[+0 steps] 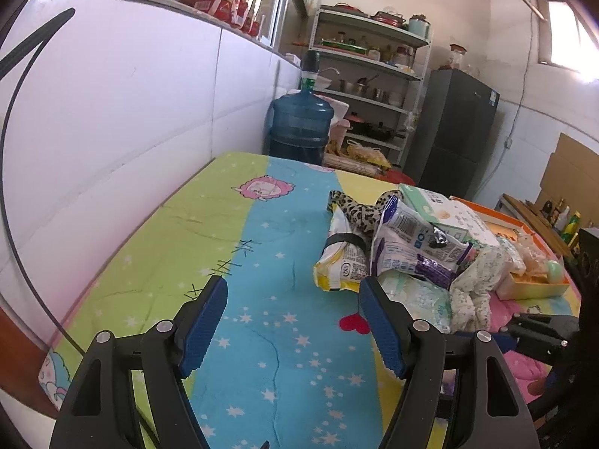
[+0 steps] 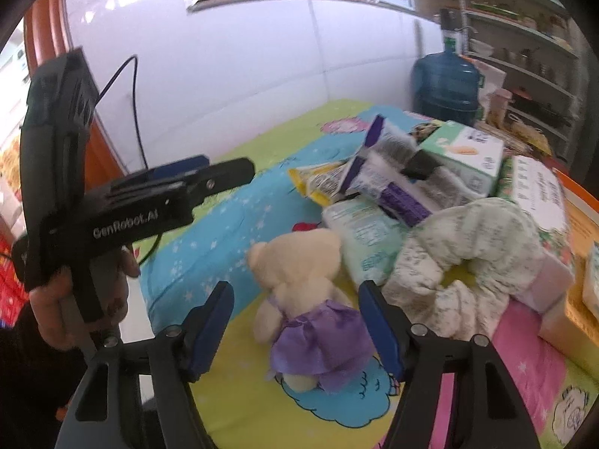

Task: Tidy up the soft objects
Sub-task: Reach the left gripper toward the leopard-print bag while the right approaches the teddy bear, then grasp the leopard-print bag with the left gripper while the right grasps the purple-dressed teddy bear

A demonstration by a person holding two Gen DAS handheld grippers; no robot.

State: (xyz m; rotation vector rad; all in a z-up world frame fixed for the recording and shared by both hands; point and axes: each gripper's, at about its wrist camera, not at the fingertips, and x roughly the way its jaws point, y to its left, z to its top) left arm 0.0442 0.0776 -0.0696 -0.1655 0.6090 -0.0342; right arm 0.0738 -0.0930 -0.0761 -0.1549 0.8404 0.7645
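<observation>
Right gripper (image 2: 295,331): fingers apart, nothing pressed; the plush bear lies between and just beyond them.
Plush bear (image 2: 299,299): cream, purple dress, lying on the quilt; long axis runs away from the fingers, head at the far end, leaning left.
Nearer hand: right, judged; the bear does not show in the left wrist view.
Left gripper (image 1: 292,321): fingers wide apart, empty, over bare quilt (image 1: 262,262), pile off to its right.
Floral cloth (image 2: 468,247): crumpled, just right of the bear.
Packet pile (image 2: 374,183): snack bags and tissue packs, beyond the bear.
Water jug (image 1: 301,123): far end, past the quilt.
</observation>
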